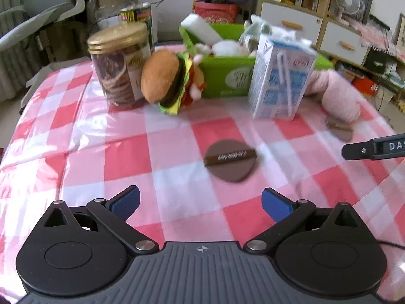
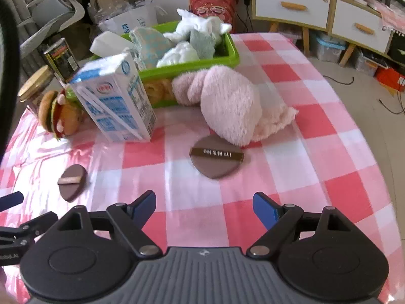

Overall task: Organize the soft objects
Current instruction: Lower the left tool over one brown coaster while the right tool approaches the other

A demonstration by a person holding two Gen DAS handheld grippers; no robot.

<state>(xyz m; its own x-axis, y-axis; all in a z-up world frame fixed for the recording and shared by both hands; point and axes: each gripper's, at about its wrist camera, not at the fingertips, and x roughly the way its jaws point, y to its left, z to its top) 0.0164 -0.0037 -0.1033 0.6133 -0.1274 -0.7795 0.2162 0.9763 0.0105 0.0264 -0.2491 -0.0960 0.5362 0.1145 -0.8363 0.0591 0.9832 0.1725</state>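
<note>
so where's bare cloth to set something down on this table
Bare cloth lies between the two brown puffs and right of the pink plush. It is crowded along the green basket: milk carton, burger plush and cookie jar.

Table under a red-and-white checked cloth [image 2: 291,167]

On it: green bin [image 2: 227,58], milk carton [image 2: 114,101], burger plush [image 1: 164,78], pink fluffy toy [image 2: 227,106], gold-lidded jar [image 1: 119,63], two brown, perhaps powder, puffs [image 2: 216,159] [image 2: 72,182].
</note>
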